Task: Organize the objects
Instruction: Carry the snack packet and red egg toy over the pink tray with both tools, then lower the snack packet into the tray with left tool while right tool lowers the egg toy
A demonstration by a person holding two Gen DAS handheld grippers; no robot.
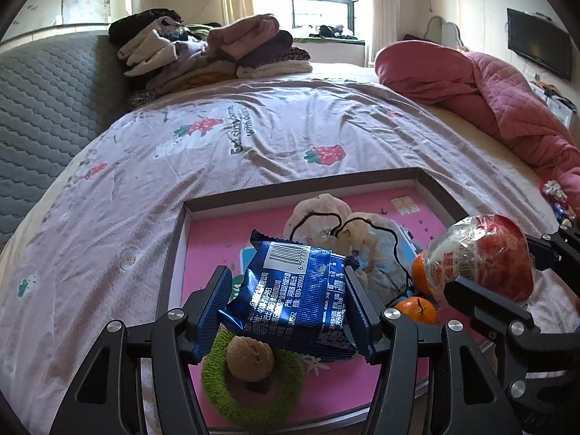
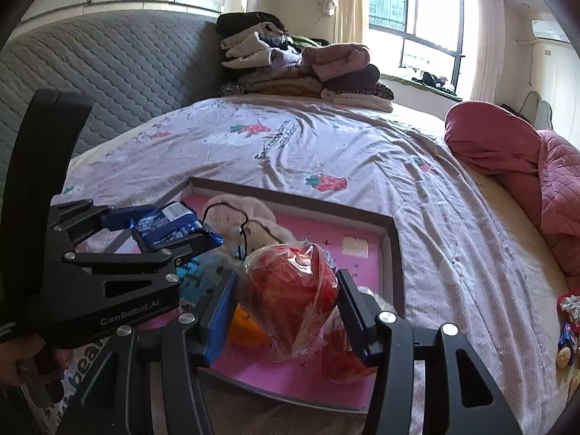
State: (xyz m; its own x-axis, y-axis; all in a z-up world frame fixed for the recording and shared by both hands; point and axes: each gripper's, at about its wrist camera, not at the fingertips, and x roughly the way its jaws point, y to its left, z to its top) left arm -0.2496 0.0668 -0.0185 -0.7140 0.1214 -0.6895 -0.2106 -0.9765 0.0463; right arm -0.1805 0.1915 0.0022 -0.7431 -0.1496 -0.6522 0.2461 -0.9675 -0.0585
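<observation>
Bed (image 1: pixel 290 137) with a pink-lined tray (image 1: pixel 440 195) under both grippers
Left gripper (image 1: pixel 288 308) clamps a blue packet (image 1: pixel 293 290) above the tray; right gripper (image 2: pixel 286 308) clamps a wrapped apple (image 2: pixel 290 290) there too

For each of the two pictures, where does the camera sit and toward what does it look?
Left wrist: sits behind the left gripper, looking down-forward over the tray and bed; its jaws grip the blue snack packet; the right gripper shows at right.
Right wrist: sits behind the right gripper, same direction; its jaws grip the wrapped red apple; the left gripper and a hand show at left.
Shared: tray, packet, apple, folded clothes.
</observation>
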